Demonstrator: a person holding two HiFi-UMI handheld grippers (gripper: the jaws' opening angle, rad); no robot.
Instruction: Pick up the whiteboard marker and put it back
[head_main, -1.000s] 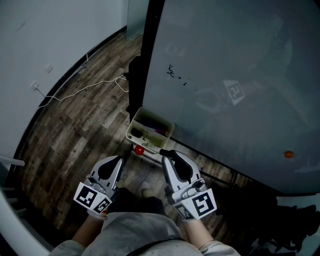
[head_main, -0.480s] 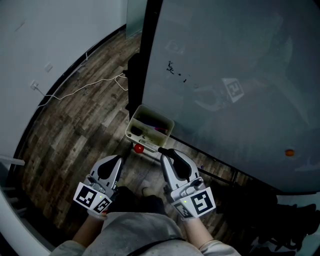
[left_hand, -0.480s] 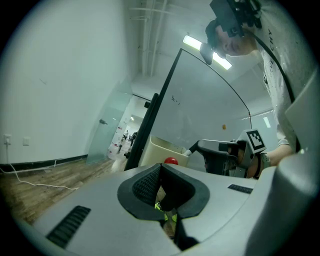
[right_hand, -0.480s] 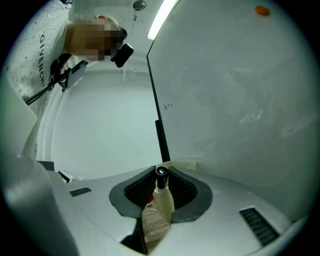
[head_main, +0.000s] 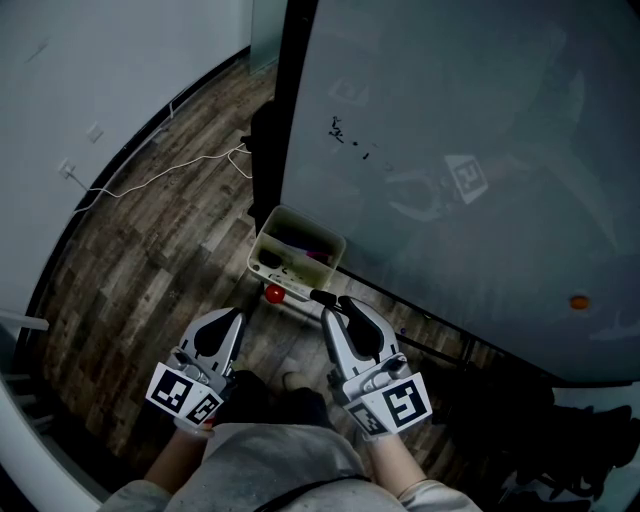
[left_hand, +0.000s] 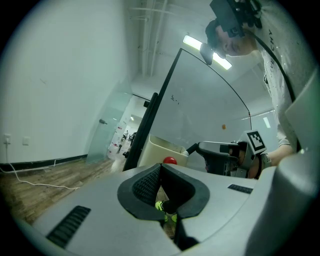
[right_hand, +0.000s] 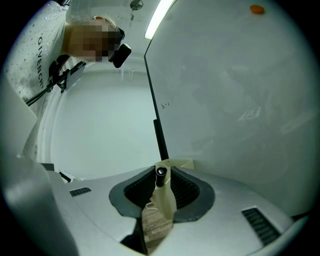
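A black whiteboard marker (head_main: 322, 297) pokes out of the tips of my right gripper (head_main: 340, 305), which is shut on it. In the right gripper view the marker (right_hand: 160, 178) stands end-on between the ribbed pads, with the cream holder box (right_hand: 175, 164) right behind it. That box (head_main: 268, 238) hangs at the whiteboard's (head_main: 470, 110) lower left corner, and the marker's tip is just off its near right corner. My left gripper (head_main: 237, 318) is lower left of the box, shut, nothing held. Its jaws (left_hand: 160, 169) meet, and past them shows the box (left_hand: 160, 148).
A red round thing (head_main: 273, 293) sits at the box's near side. The board's black frame post (head_main: 268, 130) runs up on the left. A white cable (head_main: 160, 178) lies on the wooden floor. An orange magnet (head_main: 577, 301) sticks on the board at right.
My right gripper has edged the marker a little up and left, nearer the box's corner. The left gripper has hardly moved.
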